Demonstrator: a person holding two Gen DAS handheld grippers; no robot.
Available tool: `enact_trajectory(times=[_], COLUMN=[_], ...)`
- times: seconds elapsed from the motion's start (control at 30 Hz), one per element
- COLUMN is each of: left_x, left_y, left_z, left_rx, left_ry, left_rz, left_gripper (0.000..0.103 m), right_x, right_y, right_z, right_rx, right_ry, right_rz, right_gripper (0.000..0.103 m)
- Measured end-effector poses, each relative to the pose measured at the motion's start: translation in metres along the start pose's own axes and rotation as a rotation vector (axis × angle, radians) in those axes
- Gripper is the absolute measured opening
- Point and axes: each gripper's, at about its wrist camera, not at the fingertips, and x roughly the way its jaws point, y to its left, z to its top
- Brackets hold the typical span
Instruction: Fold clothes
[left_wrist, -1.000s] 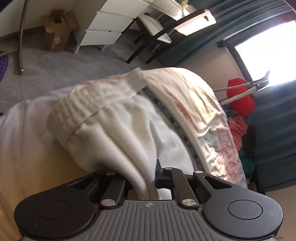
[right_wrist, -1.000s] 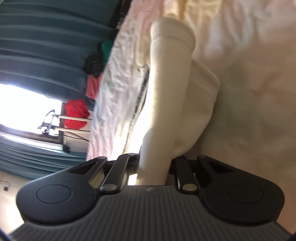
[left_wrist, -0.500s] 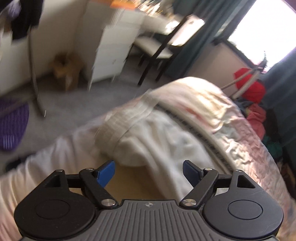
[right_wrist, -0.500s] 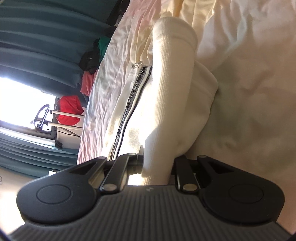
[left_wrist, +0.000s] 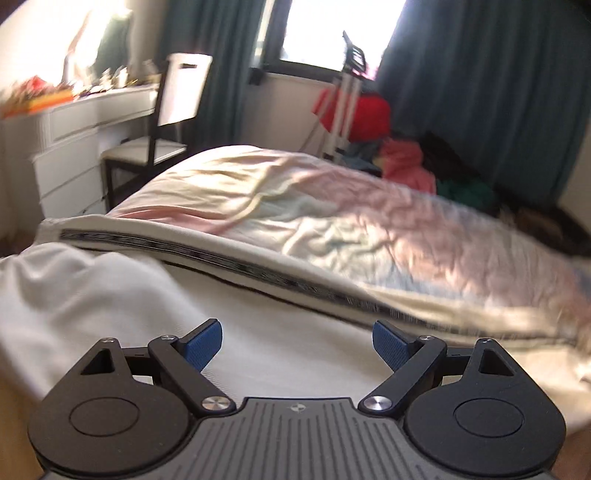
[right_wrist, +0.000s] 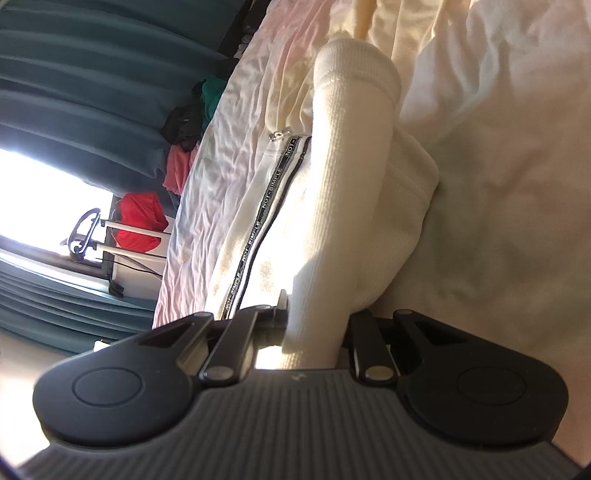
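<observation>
Bed (left_wrist: 332, 229) | chair (left_wrist: 162, 122) behind | right gripper (right_wrist: 314, 325) clamps white garment (right_wrist: 347, 192)

White garment (right_wrist: 343, 206): ribbed knit cloth, matt, soft; woven printed tape (right_wrist: 266, 206) along seam. Bed sheet (left_wrist: 369, 229): thin crinkled cloth (blurred, probably cotton). Left gripper (left_wrist: 297, 341): matt black plastic, textured blue pads (left_wrist: 205, 341), shiny metal pins.

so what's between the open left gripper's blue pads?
Nothing gripped: left gripper open, only the white ribbed garment lying on the bed beyond it, left wrist view.
</observation>
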Motion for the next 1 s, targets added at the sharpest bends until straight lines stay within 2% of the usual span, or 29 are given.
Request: enact_trajectory(times=[0.07, 0.13, 0.17, 0.23, 0.3, 0.37, 0.4, 0.5, 0.6, 0.63, 0.7, 0.77, 0.87, 1.0], left_x=[0.022, 0.047, 0.053, 0.053, 0.056, 0.059, 0.06, 0.062, 0.062, 0.062, 0.062, 0.062, 0.062, 0.06], left_y=[-0.012, -0.017, -0.018, -0.022, -0.019, -0.017, -0.019, -0.022, -0.021, -0.022, -0.022, -0.022, -0.021, -0.019], left_z=[-0.022, -0.042, -0.05, -0.056, -0.051, -0.049, -0.05, -0.05, -0.048, -0.048, -0.048, -0.047, -0.046, -0.044], left_rx=[0.082, 0.119, 0.141, 0.172, 0.144, 0.133, 0.146, 0.163, 0.156, 0.157, 0.159, 0.159, 0.16, 0.154], left_ry=[0.029, 0.116, 0.117, 0.097, 0.12, 0.13, 0.132, 0.138, 0.153, 0.154, 0.156, 0.158, 0.162, 0.161], left_rz=[0.015, 0.032, 0.043, 0.054, 0.048, 0.04, 0.043, 0.054, 0.048, 0.049, 0.049, 0.048, 0.045, 0.035], left_gripper=[0.09, 0.09, 0.091, 0.093, 0.095, 0.097, 0.098, 0.098, 0.099, 0.099, 0.099, 0.099, 0.099, 0.099], right_x=[-0.003, -0.002, 0.0, 0.005, 0.007, 0.009, 0.011, 0.021, 0.025, 0.027, 0.028, 0.026, 0.021, 0.003], right_y=[-0.001, -0.003, -0.006, -0.012, -0.015, -0.015, -0.014, -0.01, 0.003, 0.006, 0.009, 0.013, 0.028, 0.075], right_z=[-0.003, -0.004, -0.003, 0.0, 0.001, 0.002, 0.002, 0.001, -0.002, -0.004, -0.006, -0.008, -0.011, -0.03], right_rx=[0.011, 0.037, 0.057, 0.107, 0.131, 0.11, 0.093, 0.053, -0.074, -0.118, -0.165, -0.183, -0.223, -0.457], right_ry=[-0.018, -0.022, -0.016, -0.007, -0.035, -0.091, -0.109, -0.117, -0.137, -0.134, -0.14, -0.158, -0.209, -0.34], right_rz=[0.021, 0.045, 0.059, 0.083, 0.084, 0.053, 0.035, -0.017, -0.055, -0.081, -0.124, -0.144, -0.171, -0.192], right_gripper=[0.016, 0.018, 0.02, 0.029, 0.051, 0.061, 0.062, 0.062, 0.06, 0.056, 0.036, 0.022, 0.015, 0.014])
